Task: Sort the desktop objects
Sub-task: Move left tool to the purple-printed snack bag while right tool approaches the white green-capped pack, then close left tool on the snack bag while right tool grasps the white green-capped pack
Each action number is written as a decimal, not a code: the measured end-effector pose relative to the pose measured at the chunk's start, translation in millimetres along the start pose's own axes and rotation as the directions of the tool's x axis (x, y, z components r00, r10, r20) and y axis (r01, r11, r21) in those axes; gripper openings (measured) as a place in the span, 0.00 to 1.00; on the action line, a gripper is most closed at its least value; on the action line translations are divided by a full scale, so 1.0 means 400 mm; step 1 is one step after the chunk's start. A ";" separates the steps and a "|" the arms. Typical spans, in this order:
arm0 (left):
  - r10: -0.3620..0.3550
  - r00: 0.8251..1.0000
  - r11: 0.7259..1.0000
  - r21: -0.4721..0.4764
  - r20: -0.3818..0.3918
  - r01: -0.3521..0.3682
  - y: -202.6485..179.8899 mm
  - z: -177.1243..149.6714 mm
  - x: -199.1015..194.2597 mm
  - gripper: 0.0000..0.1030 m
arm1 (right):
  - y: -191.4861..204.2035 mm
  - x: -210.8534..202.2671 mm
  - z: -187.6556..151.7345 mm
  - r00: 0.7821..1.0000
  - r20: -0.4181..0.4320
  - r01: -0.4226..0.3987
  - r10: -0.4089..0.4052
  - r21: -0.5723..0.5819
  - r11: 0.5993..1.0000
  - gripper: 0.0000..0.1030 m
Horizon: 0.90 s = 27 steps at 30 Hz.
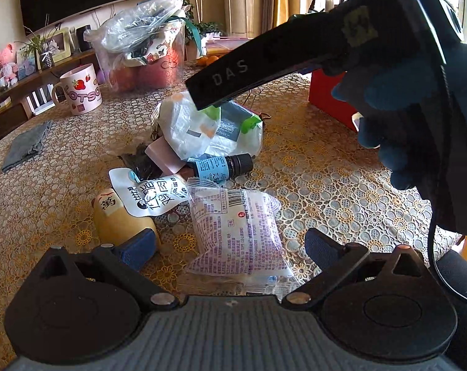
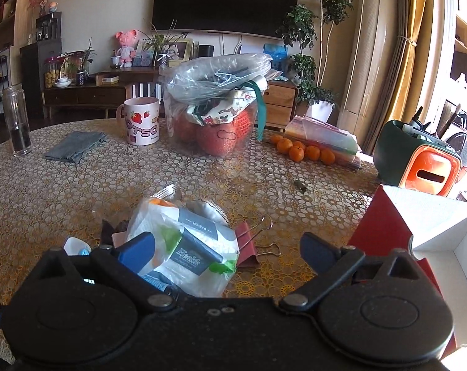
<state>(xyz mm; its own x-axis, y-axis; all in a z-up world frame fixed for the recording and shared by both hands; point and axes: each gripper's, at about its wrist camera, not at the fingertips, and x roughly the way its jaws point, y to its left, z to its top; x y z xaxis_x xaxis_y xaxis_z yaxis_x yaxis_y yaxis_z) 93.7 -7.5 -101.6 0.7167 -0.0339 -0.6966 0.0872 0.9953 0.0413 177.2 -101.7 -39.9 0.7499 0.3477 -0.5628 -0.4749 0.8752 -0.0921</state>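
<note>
Clutter sits mid-table: my left gripper (image 1: 230,247) spread wide over a purple-printed snack packet (image 1: 236,232), my right gripper (image 2: 227,252) equally wide above the tissue pack (image 2: 187,247), maybe touching it; the red box (image 2: 385,235) stands just right

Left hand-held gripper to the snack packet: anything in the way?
Nothing visible. The left hand-held gripper is open with the snack packet lying on the table between its fingers; the toy sits off to the left.

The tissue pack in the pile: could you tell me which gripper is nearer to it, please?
Right. The right gripper hangs open right over the tissue pack; the left gripper sits further back, over a snack packet.
</note>
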 end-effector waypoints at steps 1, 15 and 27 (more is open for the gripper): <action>0.000 1.000 1.000 0.000 -0.003 0.000 0.001 0.001 0.004 0.99 | 0.007 0.010 0.004 1.000 -0.005 -0.006 0.006 -0.005 1.000 0.98; -0.015 0.999 1.000 -0.006 -0.035 0.015 0.010 -0.006 0.039 0.99 | 0.085 0.131 0.014 0.997 -0.074 -0.043 0.035 -0.104 0.994 0.93; -0.037 0.998 0.999 -0.014 -0.057 0.037 0.006 -0.008 0.054 0.78 | 0.076 0.156 -0.001 0.990 -0.101 -0.108 0.101 -0.065 0.992 0.73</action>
<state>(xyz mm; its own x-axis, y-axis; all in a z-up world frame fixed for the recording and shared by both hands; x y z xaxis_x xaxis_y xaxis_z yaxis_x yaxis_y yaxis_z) 107.3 -5.6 -118.9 0.6723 -0.0658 -0.7373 0.1035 0.9946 0.0056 209.3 -53.4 -78.0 0.6475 0.3988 -0.6494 -0.5823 0.8086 -0.0841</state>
